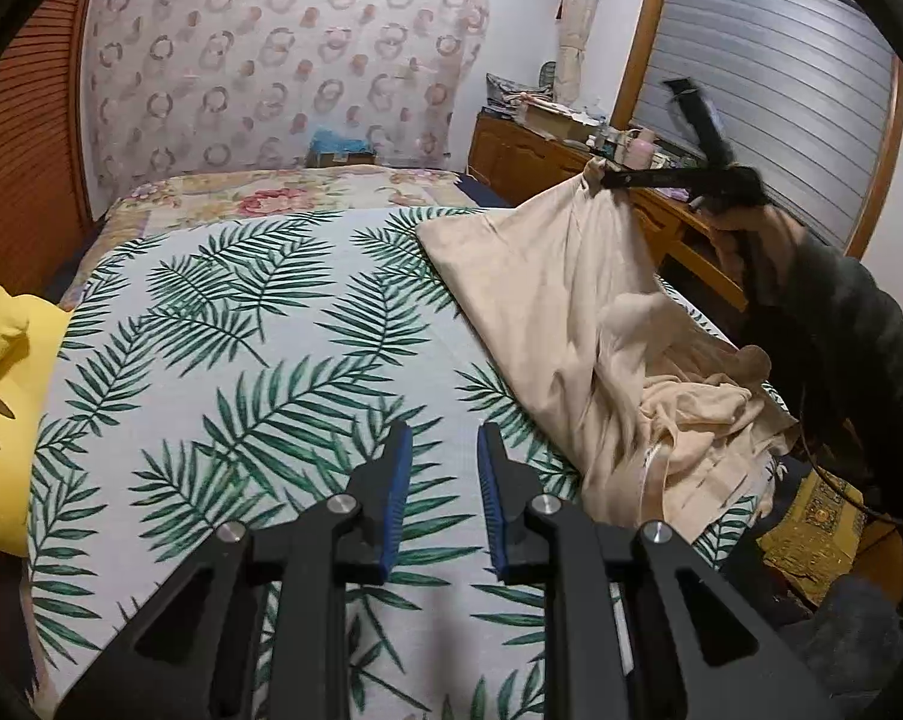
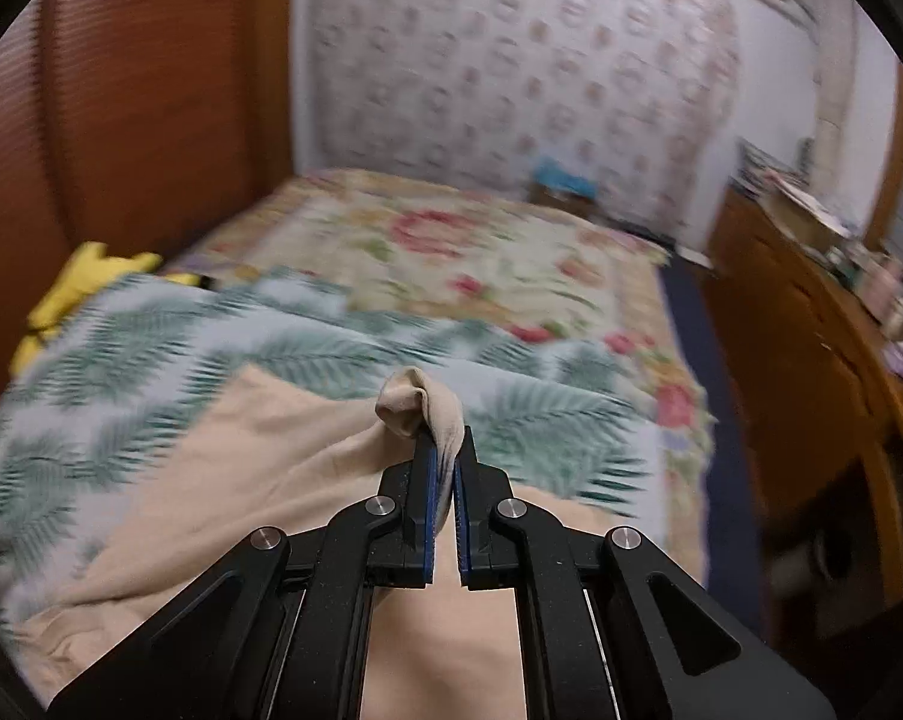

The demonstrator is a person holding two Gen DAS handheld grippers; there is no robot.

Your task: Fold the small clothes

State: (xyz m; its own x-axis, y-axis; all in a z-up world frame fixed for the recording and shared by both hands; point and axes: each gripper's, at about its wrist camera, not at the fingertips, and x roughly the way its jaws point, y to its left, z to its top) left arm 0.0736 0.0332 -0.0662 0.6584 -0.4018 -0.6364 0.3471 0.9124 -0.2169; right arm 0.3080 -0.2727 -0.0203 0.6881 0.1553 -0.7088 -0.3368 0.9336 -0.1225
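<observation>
A beige garment [image 1: 577, 312] lies crumpled on the right side of the palm-leaf sheet [image 1: 259, 324]. My right gripper [image 2: 445, 450] is shut on a bunched edge of the beige garment [image 2: 415, 405] and holds it lifted above the bed; it also shows in the left wrist view [image 1: 607, 177], raised at the upper right. My left gripper [image 1: 442, 450] is open and empty, low over the leaf sheet, left of the garment. The right wrist view is motion-blurred.
A yellow cushion [image 1: 1, 414] sits at the bed's left edge. A floral bedspread [image 1: 271, 195] covers the far end. A wooden dresser [image 1: 547, 162] with clutter stands along the right wall below a shuttered window. A wooden panel [image 2: 121, 120] bounds the left.
</observation>
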